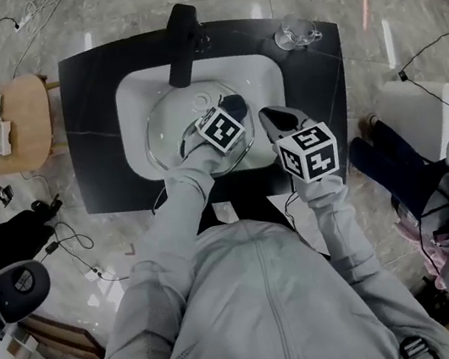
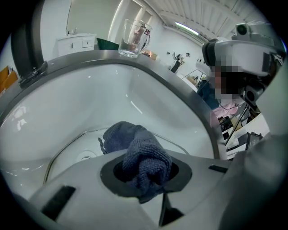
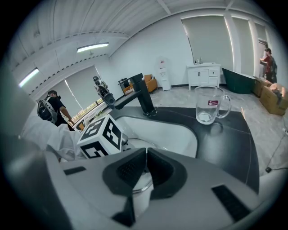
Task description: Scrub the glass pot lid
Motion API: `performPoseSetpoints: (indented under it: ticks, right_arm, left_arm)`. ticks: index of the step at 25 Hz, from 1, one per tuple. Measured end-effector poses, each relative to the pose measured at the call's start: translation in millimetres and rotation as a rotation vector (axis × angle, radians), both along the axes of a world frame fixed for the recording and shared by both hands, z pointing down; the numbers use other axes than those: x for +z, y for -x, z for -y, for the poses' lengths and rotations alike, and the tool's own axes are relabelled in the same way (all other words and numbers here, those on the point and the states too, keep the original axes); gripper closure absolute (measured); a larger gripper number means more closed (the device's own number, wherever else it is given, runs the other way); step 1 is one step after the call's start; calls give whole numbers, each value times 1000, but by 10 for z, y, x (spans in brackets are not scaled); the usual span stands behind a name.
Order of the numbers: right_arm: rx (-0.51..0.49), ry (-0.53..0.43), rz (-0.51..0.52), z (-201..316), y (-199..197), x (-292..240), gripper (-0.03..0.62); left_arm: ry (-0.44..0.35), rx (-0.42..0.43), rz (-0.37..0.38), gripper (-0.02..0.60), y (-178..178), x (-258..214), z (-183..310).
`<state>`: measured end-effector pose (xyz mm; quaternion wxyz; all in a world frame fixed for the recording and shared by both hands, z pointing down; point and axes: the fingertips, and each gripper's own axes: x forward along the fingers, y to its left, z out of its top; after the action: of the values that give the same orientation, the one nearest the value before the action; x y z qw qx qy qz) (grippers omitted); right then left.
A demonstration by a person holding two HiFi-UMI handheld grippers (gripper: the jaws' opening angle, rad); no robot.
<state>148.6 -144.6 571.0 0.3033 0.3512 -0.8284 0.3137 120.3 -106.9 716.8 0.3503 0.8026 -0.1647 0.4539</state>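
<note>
Arms reach forward from grey sleeves, elbows bent, both over the white sink [image 1: 132, 96] set in the dark bench [image 1: 95, 128]. Left tool [image 1: 226, 116] is angled down into the basin, clamped tight on a bunched blue cloth [image 1: 235, 105] that sits on the glass pot lid [image 1: 168, 128] lying in the sink. Right tool [image 1: 267, 115] comes in at the lid's near right edge, with its marker cube trailing toward the body.

The left gripper view gives the close look: cloth [image 2: 141, 155] wedged between the jaws, with the lid's rim [image 2: 67, 152] curving just beyond. The right gripper view shows that tool [image 3: 145, 157] nipped narrow on the lid's steel rim [image 3: 140, 191], which the head view can't confirm. It also catches the black faucet [image 3: 141, 96] and a glass mug [image 3: 210, 105] from the side.
</note>
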Motion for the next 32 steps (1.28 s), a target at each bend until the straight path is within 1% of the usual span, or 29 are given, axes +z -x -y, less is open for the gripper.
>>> performPoseSetpoints:
  ticks: [2, 5, 7, 9, 13, 16, 17, 19, 22, 27, 32]
  right_arm:
    - [6, 0, -2, -5, -15, -10, 563]
    - [17, 0, -7, -23, -30, -14, 563]
    - [26, 0, -9, -33, -28, -18, 563]
    - [33, 0, -10, -46, -6, -20, 563]
    - [40, -4, -7, -60, 94, -66, 563]
    - [47, -14, -2, -52, 170, -122, 563]
    - [47, -16, -2, -53, 198, -133, 563]
    - [45, -18, -2, -60, 264, -147, 563]
    - [41, -21, 1, -82, 359, -162, 563]
    - [29, -25, 5, -118, 495, -197, 563]
    - [10, -23, 2, -137, 582, -199, 563]
  left_arm:
    - [-4, -3, -10, 494, -32, -36, 13]
    - [2, -5, -52, 494, -124, -30, -17]
    - [16, -1, -64, 494, -134, -141, -40]
    - [29, 12, -70, 494, -129, -211, -69]
    - [36, 44, -60, 494, -41, -192, -123]
    - [56, 85, -22, 494, 102, -131, -227]
    - [59, 104, -21, 494, 129, -106, -269]
    - [50, 133, -20, 494, 209, -83, -317]
    - [38, 155, 12, 494, 431, -61, -373]
    - [52, 130, 43, 494, 773, -60, -421]
    - [48, 69, 70, 494, 1052, -39, -348]
